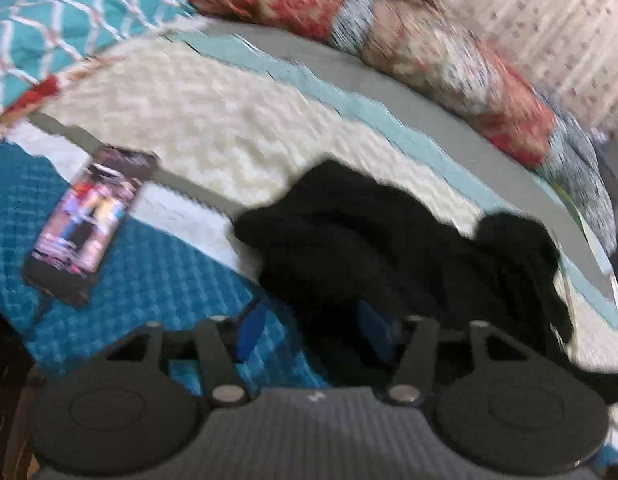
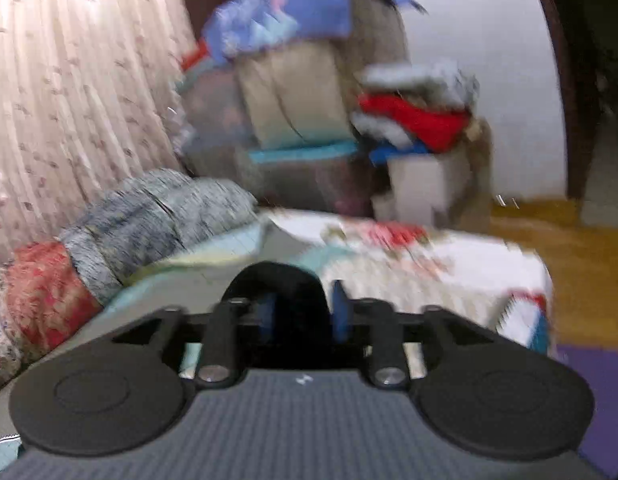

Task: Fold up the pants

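In the left wrist view, the black pants point(image 1: 389, 248) lay bunched in a crumpled heap on the bed point(image 1: 213, 120), over its cream and pale-blue striped cover and toward the bed's near edge, with 1 lobe of cloth spilling to the right. The left hand-held gripper point(image 1: 315, 328) had its 2 blue-padded fingers point(image 1: 375, 326) set fairly wide; the right one was buried in the dark fabric and the left one stood over the teal quilt, so whether any cloth was pinched could not be told through the blur. A phone point(image 1: 87, 224) with a lit screen lay on the teal quilt toward the bed's left edge, well apart from the pants. Patterned pillows point(image 1: 461, 76) ran along the far edge. In the right wrist view, the right hand-held gripper point(image 2: 303, 316) had a fold of the black pants point(image 2: 275, 280) arching up between its blue pads, which sat narrow on either side of it and seemed to be gripping it, above the bed's cover near a corner. Beyond the bed stood a chair heaped with clothes point(image 2: 293, 92). The step in hand looked like the opening one: gathering the heap to spread it. The next move probably called for drawing the 2 grips apart to stretch the cloth flat before any fold.
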A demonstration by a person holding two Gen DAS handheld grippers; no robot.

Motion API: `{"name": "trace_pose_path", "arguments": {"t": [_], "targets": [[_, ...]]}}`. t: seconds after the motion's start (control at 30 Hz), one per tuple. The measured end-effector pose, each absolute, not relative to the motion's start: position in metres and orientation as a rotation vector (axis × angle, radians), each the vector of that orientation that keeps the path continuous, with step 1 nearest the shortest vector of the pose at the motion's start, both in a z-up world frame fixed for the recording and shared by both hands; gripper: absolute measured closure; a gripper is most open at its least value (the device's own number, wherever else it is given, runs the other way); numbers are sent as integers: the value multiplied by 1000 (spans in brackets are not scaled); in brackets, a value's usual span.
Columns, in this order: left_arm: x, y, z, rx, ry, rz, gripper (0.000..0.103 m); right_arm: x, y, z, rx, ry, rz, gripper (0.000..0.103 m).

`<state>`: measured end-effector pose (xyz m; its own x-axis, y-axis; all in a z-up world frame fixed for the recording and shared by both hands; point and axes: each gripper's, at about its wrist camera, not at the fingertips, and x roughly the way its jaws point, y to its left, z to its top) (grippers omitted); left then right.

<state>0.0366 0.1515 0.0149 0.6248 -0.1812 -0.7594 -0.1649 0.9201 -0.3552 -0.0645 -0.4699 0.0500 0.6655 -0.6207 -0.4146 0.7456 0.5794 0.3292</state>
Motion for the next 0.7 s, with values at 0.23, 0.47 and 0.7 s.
{"name": "trace_pose_path", "arguments": {"t": [0.23, 0.47, 0.7], "targets": [[99, 162, 30, -371, 784, 43, 6, -51, -435, 67, 508, 143, -726, 44], [196, 115, -11, -289, 916, -65, 30, 77, -354, 27, 391, 528, -214, 22], [181, 104, -2, -319, 913, -173, 89, 143, -272, -62, -68, 900, -59, 69]]}}
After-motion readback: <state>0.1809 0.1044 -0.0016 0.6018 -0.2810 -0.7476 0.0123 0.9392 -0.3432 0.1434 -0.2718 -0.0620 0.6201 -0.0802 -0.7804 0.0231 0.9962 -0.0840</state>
